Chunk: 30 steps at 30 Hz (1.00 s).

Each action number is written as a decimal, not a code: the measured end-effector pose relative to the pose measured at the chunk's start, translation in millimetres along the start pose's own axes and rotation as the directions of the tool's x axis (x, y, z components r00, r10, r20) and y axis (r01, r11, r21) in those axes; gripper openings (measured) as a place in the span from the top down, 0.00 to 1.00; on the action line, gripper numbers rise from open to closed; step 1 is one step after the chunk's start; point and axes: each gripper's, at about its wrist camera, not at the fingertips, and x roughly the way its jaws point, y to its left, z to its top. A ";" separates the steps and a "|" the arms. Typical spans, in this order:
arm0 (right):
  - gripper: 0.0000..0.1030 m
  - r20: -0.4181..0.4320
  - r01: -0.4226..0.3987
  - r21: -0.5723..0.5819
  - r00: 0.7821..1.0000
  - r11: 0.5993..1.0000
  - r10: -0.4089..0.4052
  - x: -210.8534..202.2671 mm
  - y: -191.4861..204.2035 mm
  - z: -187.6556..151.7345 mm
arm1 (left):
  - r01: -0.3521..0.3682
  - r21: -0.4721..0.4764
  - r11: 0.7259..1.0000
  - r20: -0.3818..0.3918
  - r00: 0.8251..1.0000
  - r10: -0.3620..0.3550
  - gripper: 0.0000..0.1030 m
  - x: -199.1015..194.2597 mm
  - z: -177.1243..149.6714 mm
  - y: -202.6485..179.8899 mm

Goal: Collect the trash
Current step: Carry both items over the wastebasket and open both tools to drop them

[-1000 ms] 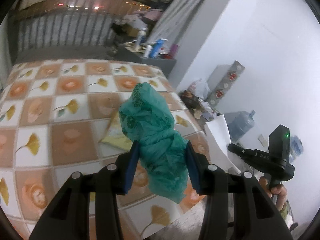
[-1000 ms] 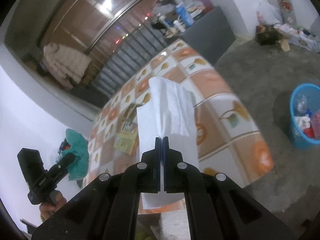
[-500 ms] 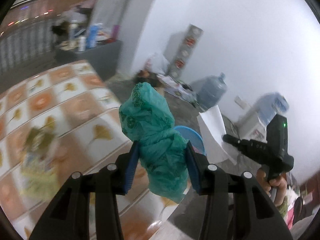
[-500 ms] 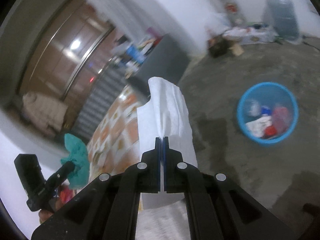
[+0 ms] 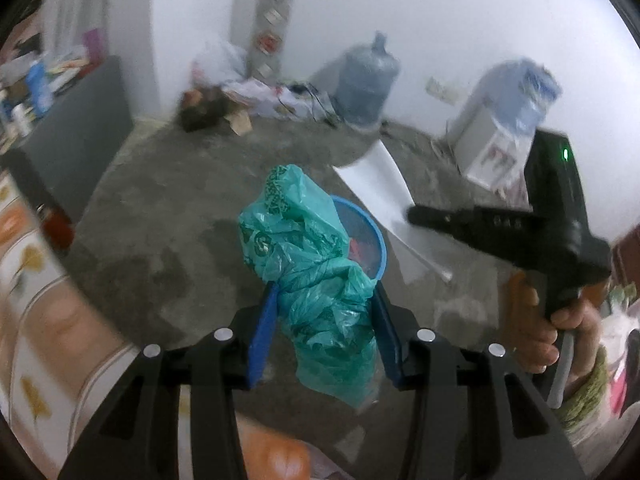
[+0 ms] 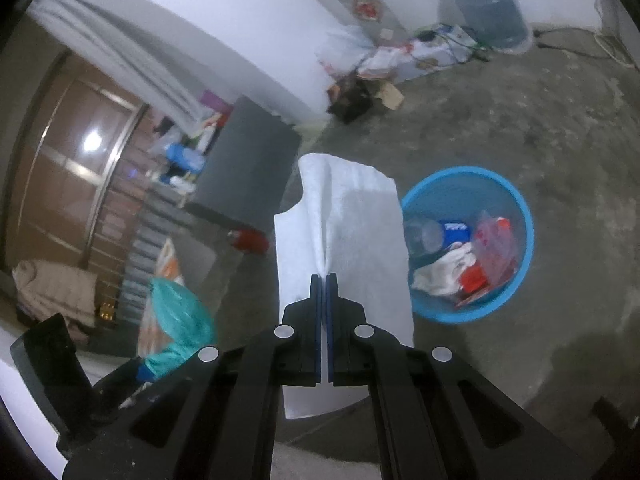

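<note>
My left gripper (image 5: 324, 300) is shut on a crumpled green plastic bag (image 5: 308, 264) and holds it in the air above the floor. The blue trash basket (image 5: 378, 248) shows just behind the bag. My right gripper (image 6: 324, 280) is shut on a white paper sheet (image 6: 352, 232), held up left of the blue trash basket (image 6: 520, 240), which holds a bottle, wrappers and tissue. The right gripper with the paper (image 5: 380, 192) also shows in the left wrist view, and the green bag (image 6: 180, 324) in the right wrist view.
The tiled table edge (image 5: 48, 320) lies at the lower left. A grey cabinet (image 6: 248, 164) with bottles stands by the wall. A water jug (image 5: 366, 80), a dispenser (image 5: 500, 128) and floor clutter (image 6: 384, 64) line the far wall on the concrete floor (image 6: 540, 120).
Both grippers have swung away from the table toward the floor, still holding the bag and the paper. The blue basket has come much closer and larger in both views.
</note>
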 end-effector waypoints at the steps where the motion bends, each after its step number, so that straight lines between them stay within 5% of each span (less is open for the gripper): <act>1: 0.99 -0.005 0.008 0.011 1.000 1.000 -0.008 6.7 -5.5 6.6 | 0.001 0.010 1.000 -0.024 1.000 0.000 0.56 17.3 7.8 -1.8; 9: 0.95 -0.034 0.073 0.100 0.997 0.992 -0.070 51.1 -50.6 41.7 | 0.019 0.021 1.000 -0.094 0.995 -0.017 0.55 98.4 40.3 -5.2; 11: 0.83 -0.068 0.073 0.136 0.996 0.988 -0.065 66.0 -63.5 46.9 | 0.047 0.012 0.999 -0.118 0.992 -0.045 0.46 118.1 46.9 -8.0; 13: 0.57 -0.110 0.072 0.181 0.993 0.981 -0.053 81.4 -75.7 49.5 | 0.061 -0.006 0.998 -0.135 0.989 -0.062 0.37 134.1 50.9 -9.6; 17: 0.55 -0.154 0.119 0.206 0.984 0.971 -0.088 94.4 -86.9 53.0 | 0.033 0.005 0.999 -0.132 0.991 -0.032 0.32 148.6 60.6 -18.2; 24: 0.48 -0.141 0.088 0.200 0.988 0.976 -0.060 71.9 -77.4 42.1 | 0.024 0.047 0.999 -0.069 0.997 -0.021 0.24 114.1 55.3 -26.2; 30: 0.42 -0.104 0.098 0.108 0.991 0.989 -0.087 41.1 -53.2 35.2 | 0.011 0.020 1.000 0.034 0.999 -0.011 0.16 41.3 36.7 -20.9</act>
